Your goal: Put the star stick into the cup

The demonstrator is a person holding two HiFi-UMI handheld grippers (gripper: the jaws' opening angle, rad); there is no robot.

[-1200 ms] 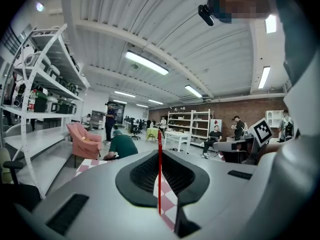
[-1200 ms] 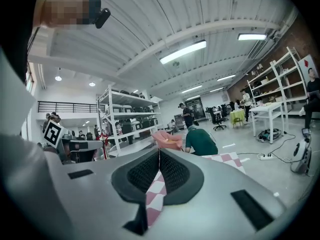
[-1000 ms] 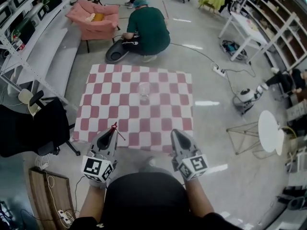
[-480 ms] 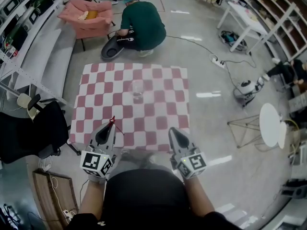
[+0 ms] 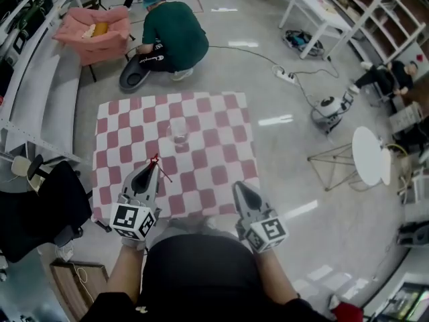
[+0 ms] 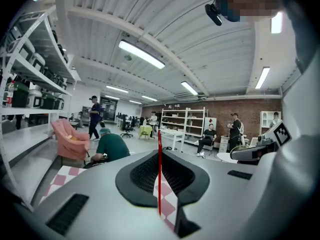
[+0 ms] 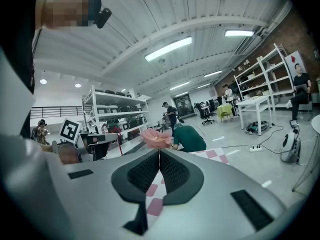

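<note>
A clear cup [image 5: 178, 131] stands upright near the middle of the red-and-white checked table [image 5: 221, 146]. My left gripper [image 5: 153, 167] hovers over the table's near left part, short of the cup, shut on the thin red star stick [image 5: 161, 168]. The stick's star end sticks up past the tips. In the left gripper view the stick [image 6: 159, 184] stands upright, clamped between the pads; the cup is hidden there. My right gripper [image 5: 236, 187] sits at the table's near edge, shut with nothing in it [image 7: 159, 156].
A person in a green top [image 5: 171, 35] crouches just beyond the table's far edge, beside a pink armchair [image 5: 94, 32]. A black office chair [image 5: 40, 200] stands left of the table. A round white side table [image 5: 371, 156] and cables lie to the right.
My left gripper has moved forward over the table with the stick, closer to the cup. The right gripper has hardly shifted. The head view has swung, so the whole scene sits further left.
</note>
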